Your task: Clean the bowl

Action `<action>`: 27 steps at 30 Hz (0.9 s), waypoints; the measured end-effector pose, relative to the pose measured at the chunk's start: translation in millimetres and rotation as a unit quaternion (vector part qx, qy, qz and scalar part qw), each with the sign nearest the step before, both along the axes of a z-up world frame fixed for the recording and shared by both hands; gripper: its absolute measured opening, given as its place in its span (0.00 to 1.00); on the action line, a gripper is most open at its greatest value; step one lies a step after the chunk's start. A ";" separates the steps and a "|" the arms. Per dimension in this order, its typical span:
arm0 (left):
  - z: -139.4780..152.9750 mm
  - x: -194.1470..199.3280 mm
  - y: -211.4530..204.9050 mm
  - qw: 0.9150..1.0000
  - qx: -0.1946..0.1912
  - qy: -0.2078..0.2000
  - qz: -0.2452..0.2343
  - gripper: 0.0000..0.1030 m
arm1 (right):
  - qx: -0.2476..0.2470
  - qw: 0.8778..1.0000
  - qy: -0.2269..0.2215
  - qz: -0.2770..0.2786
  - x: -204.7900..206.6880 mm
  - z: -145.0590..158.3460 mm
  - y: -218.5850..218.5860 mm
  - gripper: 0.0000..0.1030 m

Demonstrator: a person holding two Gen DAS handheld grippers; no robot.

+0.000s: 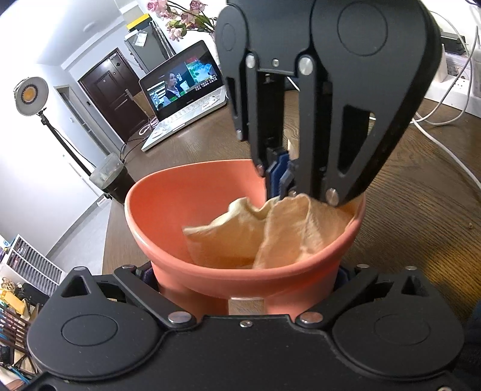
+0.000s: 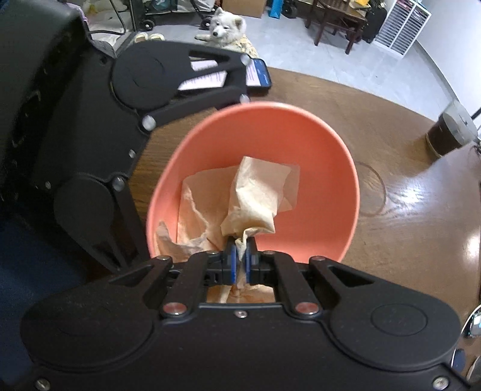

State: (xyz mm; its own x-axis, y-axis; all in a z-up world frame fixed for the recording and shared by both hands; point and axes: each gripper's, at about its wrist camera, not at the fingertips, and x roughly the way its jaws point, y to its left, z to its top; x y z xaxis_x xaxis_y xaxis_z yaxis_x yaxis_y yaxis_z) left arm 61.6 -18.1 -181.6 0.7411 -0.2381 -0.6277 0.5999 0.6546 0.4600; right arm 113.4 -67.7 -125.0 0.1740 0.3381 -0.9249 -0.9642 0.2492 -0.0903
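The right gripper (image 2: 239,258) is seen closed tight on a crumpled tan paper towel (image 2: 258,192), a twist of which is pinched between its blue pads (image 2: 231,261); the rest of the towel is spread down inside the orange bowl (image 2: 324,168). In the left wrist view the same gripper (image 1: 281,180) is seen reaching steeply down over the bowl's far rim, with the towel (image 1: 288,228) draped against the inner wall.

The bowl (image 1: 168,216) is gripped at its base by the left gripper (image 1: 246,282), whose jaws are spread wide around the foot and pressed against both of its sides. The bowl is tilted, its mouth turned toward the right gripper, above a dark wooden table (image 1: 421,210).

Farther off on the table, a dark jar with a clear lid (image 1: 109,177) is seen, and behind it an open white laptop (image 1: 183,90) with a video playing; the on-screen captions cannot be read. A phone (image 2: 258,75) with a lit screen lies beyond the bowl, its text too small to read. On the floor, a white dog (image 2: 224,28) is lying.
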 end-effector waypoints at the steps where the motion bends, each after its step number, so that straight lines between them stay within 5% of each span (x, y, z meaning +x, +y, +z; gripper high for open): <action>1: 0.0 0.0 -0.1 1.000 0.000 0.000 0.000 0.96 | 0.003 1.000 -0.002 0.003 -0.5 1.2 2.4 0.06; 17: -0.1 2.2 -0.6 1.000 -0.001 0.000 -0.003 0.96 | 0.018 0.999 -0.039 0.006 23.2 8.9 24.3 0.06; 27: -0.2 6.0 1.9 1.000 -0.003 0.002 -0.002 0.96 | -0.016 0.999 -0.047 -0.014 31.3 -1.4 3.4 0.06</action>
State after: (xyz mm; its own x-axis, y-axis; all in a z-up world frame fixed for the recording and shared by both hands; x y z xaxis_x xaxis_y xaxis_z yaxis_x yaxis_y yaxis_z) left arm 67.7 -16.2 -181.7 0.7375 -0.2453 -0.6292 0.6048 0.6544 0.4538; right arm 144.6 -64.3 -126.5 0.2687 0.3021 -0.9146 -0.9441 0.2709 -0.1878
